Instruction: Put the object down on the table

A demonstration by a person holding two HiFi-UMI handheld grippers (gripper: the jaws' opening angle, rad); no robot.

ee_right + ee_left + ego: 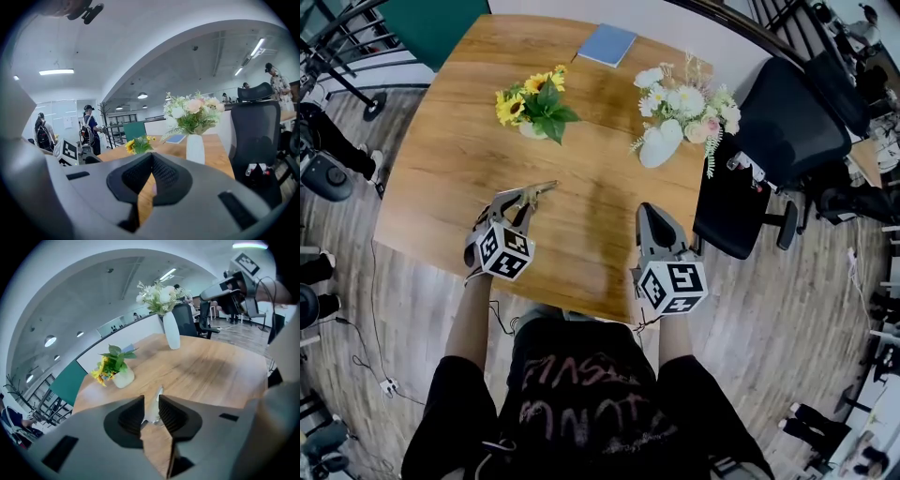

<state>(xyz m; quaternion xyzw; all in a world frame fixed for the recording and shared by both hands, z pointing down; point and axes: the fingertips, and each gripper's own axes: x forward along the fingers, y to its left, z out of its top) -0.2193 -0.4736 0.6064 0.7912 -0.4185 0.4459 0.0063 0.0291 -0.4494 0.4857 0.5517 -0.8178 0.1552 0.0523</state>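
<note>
A thin silvery object [154, 409] shows in the gap between the jaws of my left gripper [151, 401], its pointed end reaching past the tips over the wooden table [591, 216]. The jaws stand a little apart and I see no pad pressing on it, so this gripper is open. In the head view the left gripper [528, 196] hovers low over the table's near left part, with the object [547, 186] sticking out ahead of it. My right gripper [651, 212] is at the near right, shut with nothing in it; its jaws [151, 158] meet at the tips.
A small pot of sunflowers [536, 105] stands mid-table. Farther right, a white vase of pale flowers [664, 141] is near the right edge. A blue book [607, 44] lies at the far side. A black office chair [787, 141] sits close to the table's right.
</note>
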